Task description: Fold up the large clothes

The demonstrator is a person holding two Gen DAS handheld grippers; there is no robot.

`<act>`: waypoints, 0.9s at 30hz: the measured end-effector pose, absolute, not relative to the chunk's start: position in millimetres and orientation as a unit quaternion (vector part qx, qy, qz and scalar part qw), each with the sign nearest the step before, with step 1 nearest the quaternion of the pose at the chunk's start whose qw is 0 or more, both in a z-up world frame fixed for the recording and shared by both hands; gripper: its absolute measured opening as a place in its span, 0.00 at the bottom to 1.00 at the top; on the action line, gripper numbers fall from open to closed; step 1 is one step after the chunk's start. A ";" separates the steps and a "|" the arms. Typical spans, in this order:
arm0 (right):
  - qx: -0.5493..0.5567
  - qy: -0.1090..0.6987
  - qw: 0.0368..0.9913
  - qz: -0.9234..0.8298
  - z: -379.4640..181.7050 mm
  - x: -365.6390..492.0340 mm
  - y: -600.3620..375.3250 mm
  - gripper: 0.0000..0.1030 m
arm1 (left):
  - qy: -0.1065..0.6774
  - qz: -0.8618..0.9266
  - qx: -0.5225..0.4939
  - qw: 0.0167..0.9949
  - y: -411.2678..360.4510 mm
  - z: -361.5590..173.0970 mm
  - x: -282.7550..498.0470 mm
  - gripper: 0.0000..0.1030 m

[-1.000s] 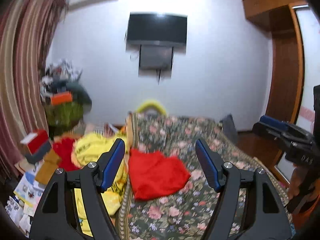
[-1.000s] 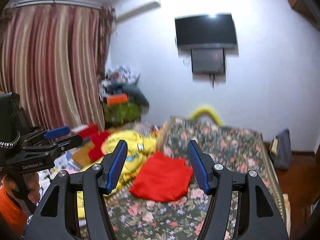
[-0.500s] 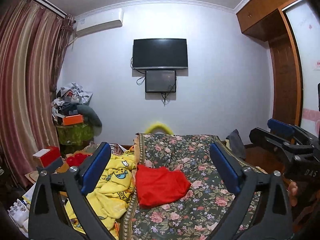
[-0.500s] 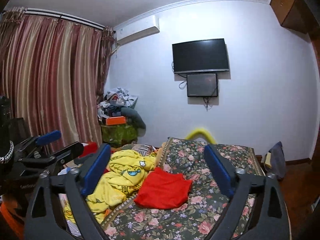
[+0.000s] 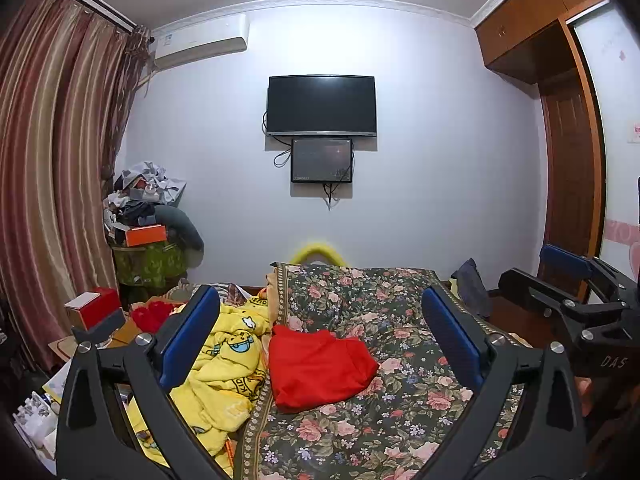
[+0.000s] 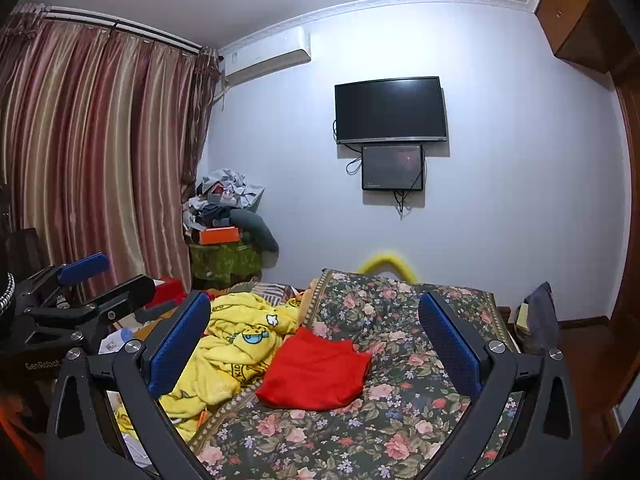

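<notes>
My left gripper (image 5: 320,344), a black two-finger frame with blue ribbed pads, stands with its jaws fully apart and nothing between them; my right gripper (image 6: 314,344), of the same build, is likewise spread wide and empty. Both point nearly level over the bed. Ahead of both, the folded red cloth garment (image 5: 316,368) lies flat on the dark floral bedspread (image 5: 384,408), close to the bed's left edge and well clear of either set of pads. A crumpled yellow cartoon-print blanket (image 5: 224,364) spills over that left edge, just beside the red garment. On the far wall hang a black flat-screen television (image 5: 321,105) and a smaller dark panel (image 5: 322,160) directly beneath it.
</notes>
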State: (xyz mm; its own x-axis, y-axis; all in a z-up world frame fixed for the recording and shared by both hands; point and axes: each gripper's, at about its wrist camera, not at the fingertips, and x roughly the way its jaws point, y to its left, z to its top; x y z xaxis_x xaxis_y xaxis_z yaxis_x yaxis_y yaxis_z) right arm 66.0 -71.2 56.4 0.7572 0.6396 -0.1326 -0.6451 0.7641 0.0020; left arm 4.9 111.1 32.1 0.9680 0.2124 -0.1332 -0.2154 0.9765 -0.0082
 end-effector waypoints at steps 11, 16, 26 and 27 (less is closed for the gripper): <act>-0.027 0.073 0.937 0.341 52.7 64.2 -72.4 1.00 | 0.072 0.111 -0.011 0.991 109.9 27.7 8.2 0.99; -0.026 0.076 0.936 0.342 54.4 63.2 -74.1 1.00 | 0.077 0.112 -0.014 0.991 110.4 26.3 10.7 0.99; -0.017 0.082 0.937 0.340 55.8 63.4 -77.3 1.00 | 0.082 0.111 -0.019 0.990 112.1 25.5 15.7 0.99; -0.017 0.083 0.937 0.339 54.9 64.1 -76.5 1.00 | 0.083 0.110 -0.020 0.990 112.0 25.2 16.5 0.99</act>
